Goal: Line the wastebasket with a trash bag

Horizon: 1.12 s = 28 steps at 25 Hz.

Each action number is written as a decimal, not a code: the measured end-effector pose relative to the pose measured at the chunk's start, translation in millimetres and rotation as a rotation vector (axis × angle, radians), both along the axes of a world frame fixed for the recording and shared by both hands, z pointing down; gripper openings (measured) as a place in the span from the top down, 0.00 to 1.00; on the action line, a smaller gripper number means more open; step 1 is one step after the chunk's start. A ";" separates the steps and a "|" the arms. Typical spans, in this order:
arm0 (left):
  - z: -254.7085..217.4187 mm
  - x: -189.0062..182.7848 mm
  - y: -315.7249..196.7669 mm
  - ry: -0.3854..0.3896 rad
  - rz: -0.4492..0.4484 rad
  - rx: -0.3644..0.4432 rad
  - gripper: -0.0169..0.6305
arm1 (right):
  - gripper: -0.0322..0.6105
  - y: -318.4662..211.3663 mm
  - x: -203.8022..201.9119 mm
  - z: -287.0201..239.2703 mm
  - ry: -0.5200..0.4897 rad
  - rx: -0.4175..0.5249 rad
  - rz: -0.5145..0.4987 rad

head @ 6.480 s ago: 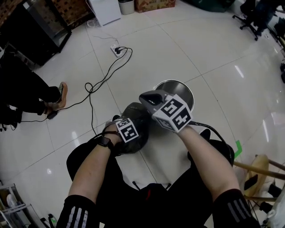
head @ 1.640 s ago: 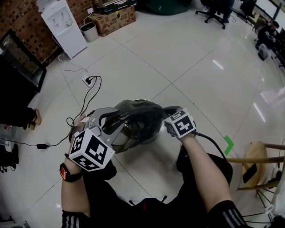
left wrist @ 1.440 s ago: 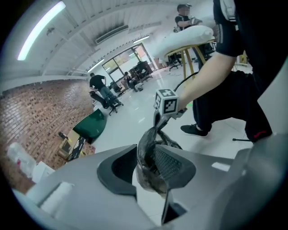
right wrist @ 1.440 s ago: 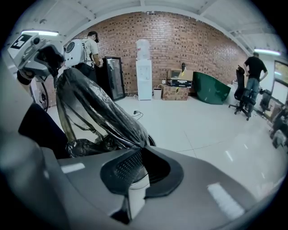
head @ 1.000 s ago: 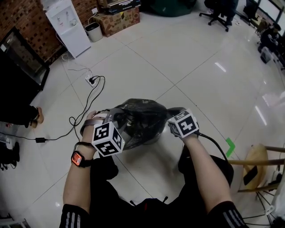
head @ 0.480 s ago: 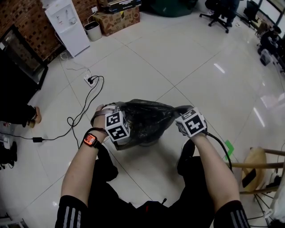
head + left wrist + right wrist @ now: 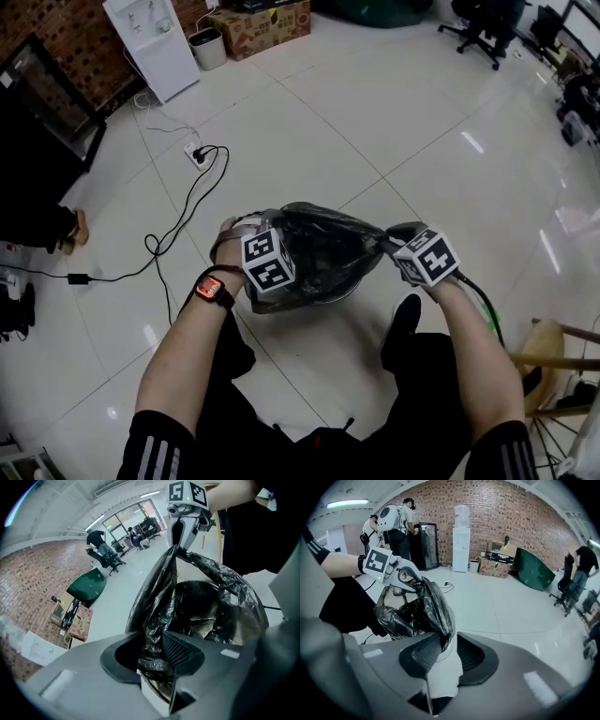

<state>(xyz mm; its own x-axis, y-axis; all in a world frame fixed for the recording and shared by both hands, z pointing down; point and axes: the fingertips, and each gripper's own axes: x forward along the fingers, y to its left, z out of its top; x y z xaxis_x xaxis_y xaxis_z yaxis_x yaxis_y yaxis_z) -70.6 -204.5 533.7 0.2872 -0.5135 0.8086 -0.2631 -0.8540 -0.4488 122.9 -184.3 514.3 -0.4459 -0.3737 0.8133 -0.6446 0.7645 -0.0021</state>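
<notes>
Left gripper (image 7: pixel 153 656) jaws clamped on bag (image 7: pixel 328 251) rim; bag spans between both grippers, draped over basket (image 7: pixel 330 296) on floor; right gripper (image 7: pixel 444 654) jaws have just been opening, now apart, film between them against one pad.

Counts, as I read them from my station: one bag (image 7: pixel 323 248); one watch (image 7: pixel 210 289); one water dispenser (image 7: pixel 150 42); one small bin (image 7: pixel 208 47); one power strip (image 7: pixel 198 153); one stool (image 7: pixel 553 342); one fridge (image 7: pixel 427 545); three bystanders: two (image 7: pixel 370 529) beside the fridge, one (image 7: pixel 581 566) far right.
</notes>
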 end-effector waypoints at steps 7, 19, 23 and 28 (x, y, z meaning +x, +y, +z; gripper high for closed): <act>-2.2 12.2 0.5 0.041 0.010 -0.032 0.78 | 0.68 -17.6 -19.6 -106.8 0.021 0.254 -0.082; 18.7 8.1 3.7 0.037 0.012 -0.076 0.78 | 0.67 33.0 -160.4 3.3 -0.022 0.087 -0.606; 18.9 5.7 1.6 0.041 -0.001 -0.085 0.78 | 0.67 33.1 -159.7 69.4 0.218 0.086 -0.759; 22.4 6.7 4.8 0.037 0.001 -0.106 0.78 | 0.67 28.4 -174.0 112.6 0.326 0.097 -0.817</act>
<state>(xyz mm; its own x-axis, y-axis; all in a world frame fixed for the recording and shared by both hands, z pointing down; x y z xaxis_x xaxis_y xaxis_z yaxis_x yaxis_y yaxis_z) -63.9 -199.7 556.2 0.3179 -0.4254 0.8473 -0.2771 -0.8963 -0.3461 -51.0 -155.9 626.9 -0.3553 -0.1141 0.9278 0.1459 0.9736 0.1756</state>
